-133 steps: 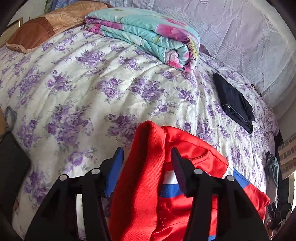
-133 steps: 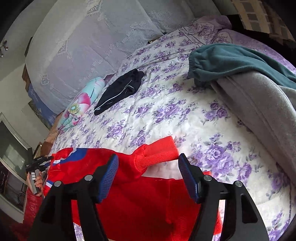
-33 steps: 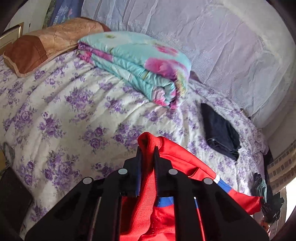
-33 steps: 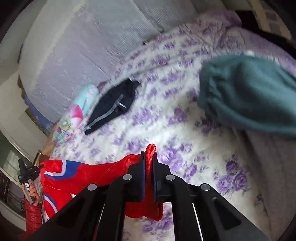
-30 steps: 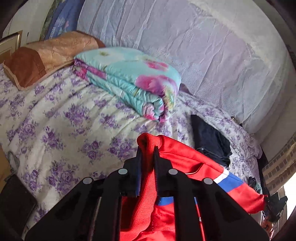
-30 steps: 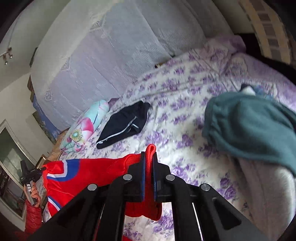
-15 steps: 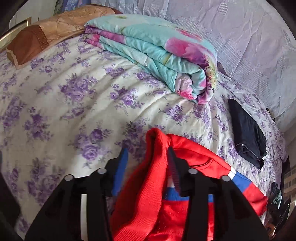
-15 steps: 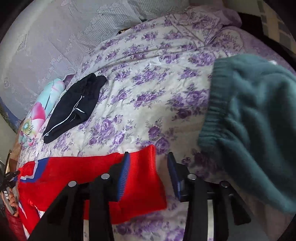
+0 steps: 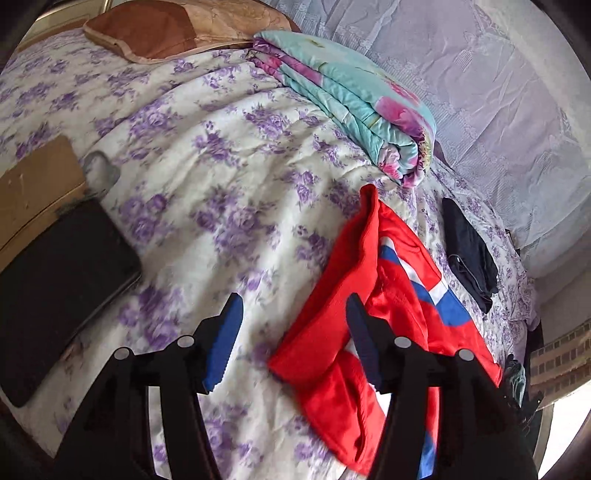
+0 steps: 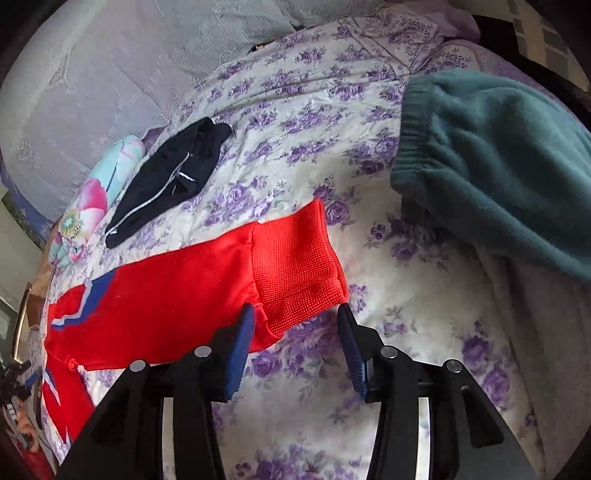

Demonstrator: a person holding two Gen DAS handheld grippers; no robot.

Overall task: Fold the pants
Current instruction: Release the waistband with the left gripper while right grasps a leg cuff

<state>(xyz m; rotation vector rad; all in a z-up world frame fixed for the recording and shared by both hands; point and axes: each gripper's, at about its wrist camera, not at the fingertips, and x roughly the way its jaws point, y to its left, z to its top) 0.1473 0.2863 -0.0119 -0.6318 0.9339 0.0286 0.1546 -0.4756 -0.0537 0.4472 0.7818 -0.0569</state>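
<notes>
In the left wrist view, the left gripper [image 9: 293,336] stands with its jaws spread wide and nothing between them, where a second ago they were pressed together on the ribbed waistband of the red pants [image 9: 373,295]; the band now lies released on the flowered bedspread [image 9: 221,184], one blue pad just over its edge, the other over bare cloth. The pants lie flat and stretched toward the right, their blue and white stripe showing, near a folded floral quilt [image 9: 354,99] and a small folded black garment [image 9: 469,247]. A brown pillow [image 9: 177,29] sits at the head of the bed, and a dark flat object beside a piece of cardboard lies at the left edge. In the right wrist view, the right gripper [image 10: 295,343] is likewise parted and empty; its jaws had pinched the ribbed cuff [image 10: 295,266] a second ago, and that cuff now rests on the bedspread just ahead of the pads. The leg runs away to the left, fairly smooth, with a green fleece garment [image 10: 498,166] lying apart to the right over something grey. Both ends let go at once suggests the pants have been laid out straight, so the lengthwise spread is likely finished and a fresh grasp for the next fold probably comes next. No brand, label or readable writing shows in either view.
</notes>
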